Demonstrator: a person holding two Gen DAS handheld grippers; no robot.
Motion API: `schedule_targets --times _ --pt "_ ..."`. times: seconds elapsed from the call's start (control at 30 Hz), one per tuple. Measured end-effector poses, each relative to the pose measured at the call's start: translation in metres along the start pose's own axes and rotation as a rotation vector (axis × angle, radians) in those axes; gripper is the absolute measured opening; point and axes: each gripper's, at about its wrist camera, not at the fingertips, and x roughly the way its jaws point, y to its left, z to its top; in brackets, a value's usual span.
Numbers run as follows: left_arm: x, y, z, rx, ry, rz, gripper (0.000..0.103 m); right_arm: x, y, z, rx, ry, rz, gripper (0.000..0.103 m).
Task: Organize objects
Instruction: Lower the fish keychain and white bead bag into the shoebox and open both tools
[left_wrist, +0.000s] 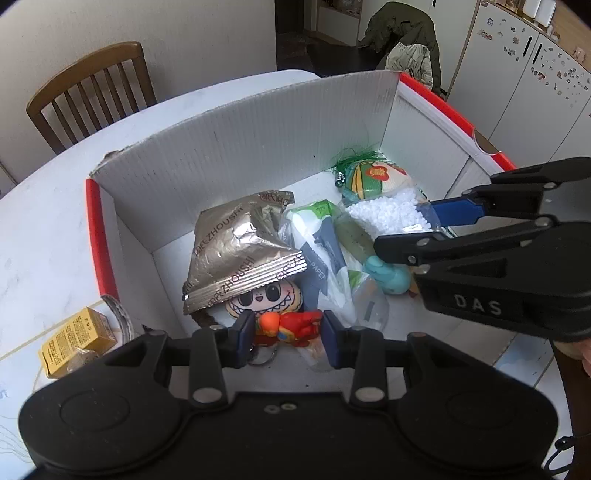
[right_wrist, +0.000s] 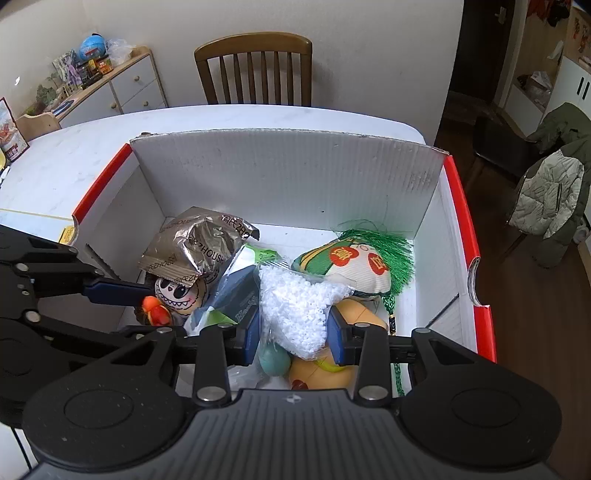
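Observation:
A white corrugated box (left_wrist: 240, 147) with red rims holds the jumbled objects. My left gripper (left_wrist: 289, 334) reaches into its near left corner and is shut on a small red and orange figure (left_wrist: 288, 328), both pads against its sides. In the right wrist view my right gripper (right_wrist: 293, 336) is shut on a clear bag of white beads (right_wrist: 295, 310). That bag (left_wrist: 388, 214) lies over a teal toy (left_wrist: 388, 273). A crumpled silver snack bag (left_wrist: 236, 251) rests on a grinning plush doll (left_wrist: 266, 295).
A tissue pack (left_wrist: 317, 240) and a green-fringed pouch (right_wrist: 354, 262) also lie in the box, with a yellow-orange toy (right_wrist: 332, 365) under the beads. A yellow carton (left_wrist: 74, 336) sits on the white table (left_wrist: 48, 221) left of the box. A wooden chair (right_wrist: 255, 66) stands behind.

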Motion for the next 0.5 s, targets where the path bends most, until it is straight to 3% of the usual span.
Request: schedule_targets --times 0.13,0.27,0.5 --pt "0.003 0.000 0.001 -0.001 0.008 0.000 0.039 -0.004 -0.001 0.001 0.000 -0.004 0.016 0.040" --pt "0.003 0.000 0.002 -0.003 0.002 0.002 0.044 -0.010 -0.004 0.001 0.009 -0.009 0.036 0.053" --pt "-0.005 -0.006 0.001 0.011 -0.023 -0.001 0.057 -0.022 -0.012 -0.002 0.041 -0.027 0.037 0.055"
